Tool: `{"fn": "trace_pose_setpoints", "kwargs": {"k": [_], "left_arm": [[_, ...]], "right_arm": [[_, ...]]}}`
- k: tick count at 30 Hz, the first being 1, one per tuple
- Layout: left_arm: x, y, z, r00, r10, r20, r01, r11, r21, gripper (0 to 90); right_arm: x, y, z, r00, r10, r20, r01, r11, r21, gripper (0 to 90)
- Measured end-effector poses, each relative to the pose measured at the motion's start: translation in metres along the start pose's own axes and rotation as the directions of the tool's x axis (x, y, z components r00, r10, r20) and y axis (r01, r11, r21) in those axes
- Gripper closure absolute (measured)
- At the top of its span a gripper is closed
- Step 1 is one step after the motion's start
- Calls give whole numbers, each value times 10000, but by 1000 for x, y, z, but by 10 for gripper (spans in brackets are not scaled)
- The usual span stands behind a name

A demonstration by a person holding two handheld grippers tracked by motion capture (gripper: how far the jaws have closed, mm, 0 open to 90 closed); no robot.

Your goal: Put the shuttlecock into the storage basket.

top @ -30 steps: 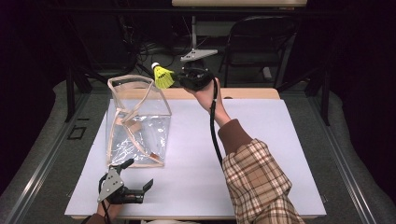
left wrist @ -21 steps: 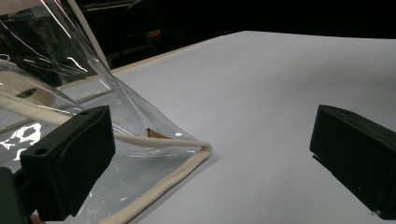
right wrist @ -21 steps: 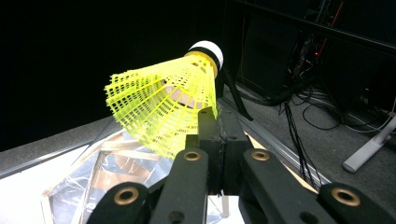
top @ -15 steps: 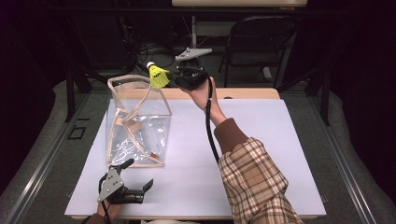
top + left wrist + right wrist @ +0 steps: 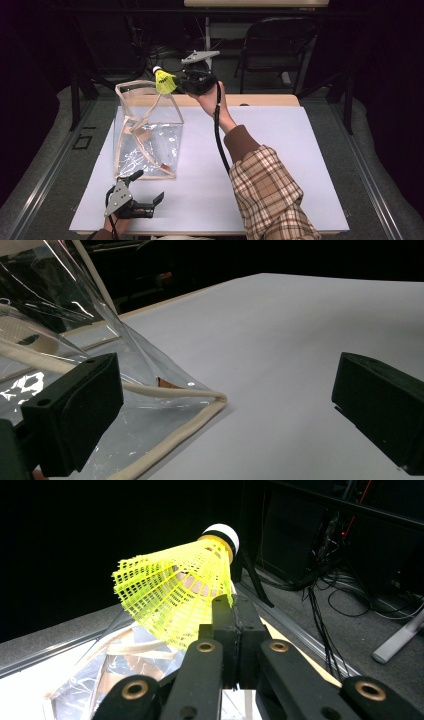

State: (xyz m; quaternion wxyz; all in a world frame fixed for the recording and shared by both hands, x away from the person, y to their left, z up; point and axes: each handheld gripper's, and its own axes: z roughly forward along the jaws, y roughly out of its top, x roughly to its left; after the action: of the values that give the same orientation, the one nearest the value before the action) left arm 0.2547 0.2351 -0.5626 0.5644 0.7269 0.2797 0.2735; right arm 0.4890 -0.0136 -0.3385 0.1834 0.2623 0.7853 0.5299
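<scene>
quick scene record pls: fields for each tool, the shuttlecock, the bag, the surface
right tool: shut on the shuttlecock's skirt edge, raised above the bag's far rim
left tool: open, holds nothing, low at the table's near edge, just in front of the bag's near corner
shuttlecock: yellow mesh skirt, white cork tip, in the air, not yet in the bag
bag: clear plastic, cream trim, standing with its mouth open
table: white top, wood strip at far edge

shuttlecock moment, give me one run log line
right gripper: shut on yellow shuttlecock, above clear bag | left gripper: open, near bag corner | white table
</scene>
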Motion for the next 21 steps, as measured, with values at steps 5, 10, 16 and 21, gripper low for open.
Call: {"fn": "trace_pose_setpoints", "kwargs": {"k": [5, 10, 16, 21], "left_arm": [[0, 0, 0, 10000, 25, 1, -25, 10000, 9, 0], [0, 0, 0, 10000, 6, 5, -6, 10000, -2, 1], [0, 0, 0, 10000, 0, 11, 0, 10000, -11, 1], [0, 0, 0, 10000, -5, 10, 5, 10000, -17, 1]], "right_arm": [[1, 1, 4, 10000, 74, 11, -74, 10000, 12, 900], [5, 4, 10, 10000, 85, -26, -85, 10000, 40, 900], [8, 6, 15, 10000, 63, -41, -63, 10000, 22, 900], [12, 7, 20, 10000, 55, -67, -54, 10000, 70, 900]]}}
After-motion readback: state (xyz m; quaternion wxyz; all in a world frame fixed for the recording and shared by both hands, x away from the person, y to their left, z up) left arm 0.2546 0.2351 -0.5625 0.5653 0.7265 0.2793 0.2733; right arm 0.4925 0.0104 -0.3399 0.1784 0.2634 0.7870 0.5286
